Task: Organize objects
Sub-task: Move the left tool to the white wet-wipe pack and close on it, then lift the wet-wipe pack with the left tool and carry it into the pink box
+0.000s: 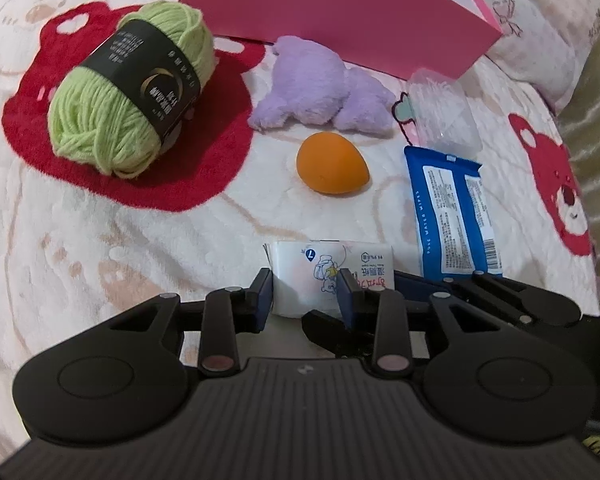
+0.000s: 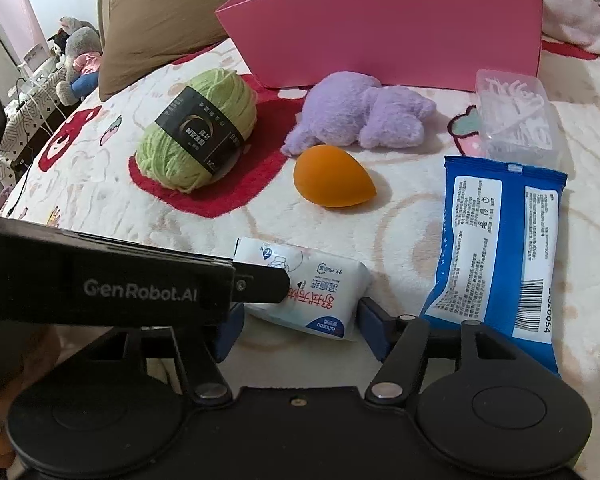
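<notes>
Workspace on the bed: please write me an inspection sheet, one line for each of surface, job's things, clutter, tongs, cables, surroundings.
Surface: fleece blanket, white with red bear prints.
Job's things: green yarn ball, purple plush toy, orange sponge egg, small white wipes pack, blue wipes pack, clear plastic box, open pink box behind them.
Clutter: nothing seen.
Tongs: left tongs shut on the small white wipes pack; right tongs open, astride the same pack, pads not pressing.
Cables: white cables on the far table beside the bed.
Surroundings: brown pillow, stuffed toys beyond the bed.
</notes>
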